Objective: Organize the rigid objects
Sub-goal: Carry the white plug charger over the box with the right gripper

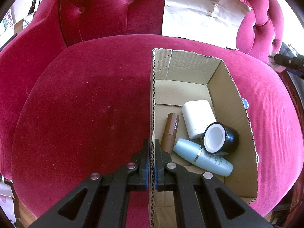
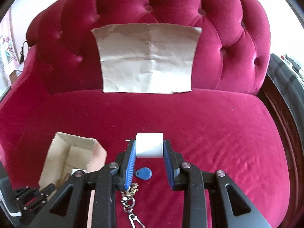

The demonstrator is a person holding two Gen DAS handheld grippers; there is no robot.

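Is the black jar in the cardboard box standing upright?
No, the black jar lies tipped on its side in the cardboard box, its white inside facing the camera, resting against the pale blue bottle.

One clear bit of lettering here — "EMMM", white capitals running lengthwise on the brown tube lying in the cardboard box. The pale blue bottle beside it carries fine dark print — too small to read.

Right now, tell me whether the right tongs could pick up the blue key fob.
Probably not yet: the right tongs are shut on a white block, so they are occupied. The blue key fob lies uncovered on the sofa seat beneath them.
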